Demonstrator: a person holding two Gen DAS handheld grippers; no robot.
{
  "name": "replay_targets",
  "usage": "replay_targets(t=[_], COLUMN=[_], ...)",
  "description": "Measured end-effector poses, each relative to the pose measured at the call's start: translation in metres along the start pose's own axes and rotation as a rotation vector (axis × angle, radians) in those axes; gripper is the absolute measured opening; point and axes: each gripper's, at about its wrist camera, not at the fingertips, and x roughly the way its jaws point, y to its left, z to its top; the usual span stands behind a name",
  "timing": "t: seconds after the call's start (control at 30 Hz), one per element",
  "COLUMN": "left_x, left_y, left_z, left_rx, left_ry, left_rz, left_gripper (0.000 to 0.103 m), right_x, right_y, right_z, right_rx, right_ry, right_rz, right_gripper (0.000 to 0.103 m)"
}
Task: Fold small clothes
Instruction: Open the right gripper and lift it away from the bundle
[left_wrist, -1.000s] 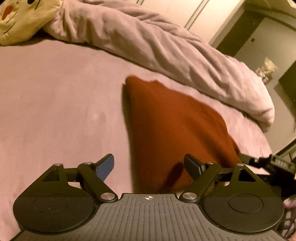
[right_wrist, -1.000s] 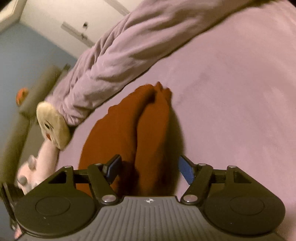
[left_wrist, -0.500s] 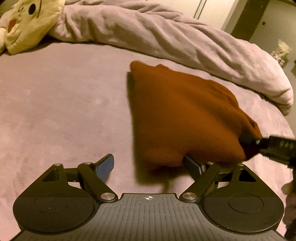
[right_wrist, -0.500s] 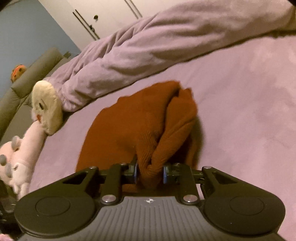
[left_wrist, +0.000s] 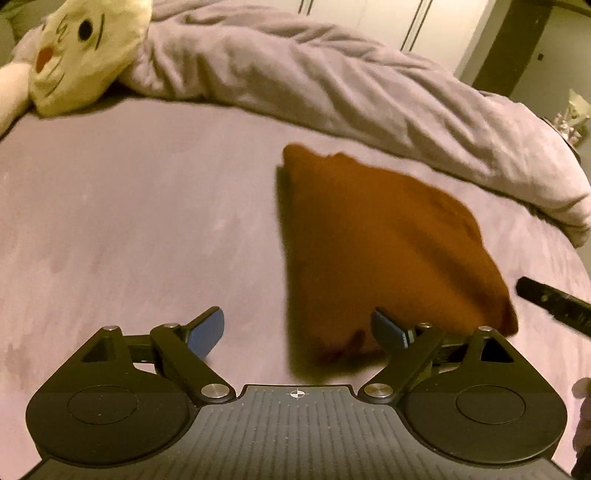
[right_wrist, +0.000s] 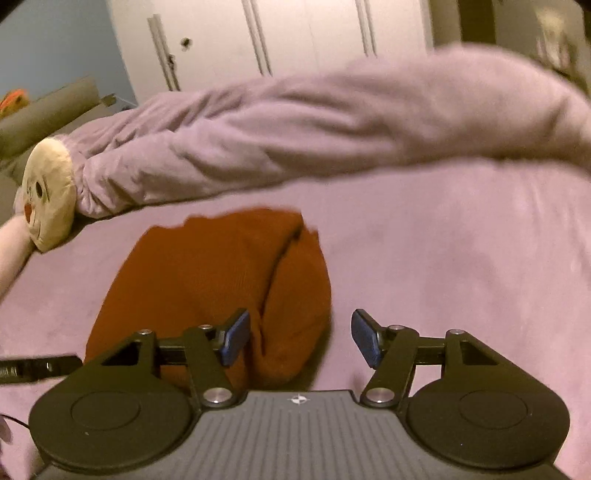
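The rust garment (left_wrist: 384, 251) lies folded on the bed (left_wrist: 129, 221), below the rumpled duvet (left_wrist: 332, 85) at 12 o'clock. The right gripper (right_wrist: 299, 338) has just been opening – fingers apart, nothing pinched, the cloth's edge below them. The left gripper (left_wrist: 297, 330) stands wide open and empty, garment at 1 o'clock, plush (left_wrist: 81, 51) at 10 o'clock.

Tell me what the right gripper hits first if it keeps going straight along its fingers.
Probably the rust-brown garment lying on the bed: the right gripper, jaws just reopened and empty, points down at its near right edge. Depth is unclear; it might land on bare bedcover beside it.
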Motion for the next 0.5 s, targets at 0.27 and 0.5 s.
replay_targets(t=[0.27, 0.5], left_x=[0.034, 0.071], left_y=[-0.033, -0.039], left_z=[0.024, 0.024], left_rx=[0.080, 0.151], left_ry=[-0.026, -0.003], left_rz=[0.034, 0.062], left_gripper=[0.095, 0.103], right_x=[0.035, 0.064], right_y=[0.065, 0.062], right_z=[-0.005, -0.016], right_rx=[-0.387, -0.477], right_ry=[-0.055, -0.019], right_rz=[0.057, -0.053], right_gripper=[0.047, 0.056])
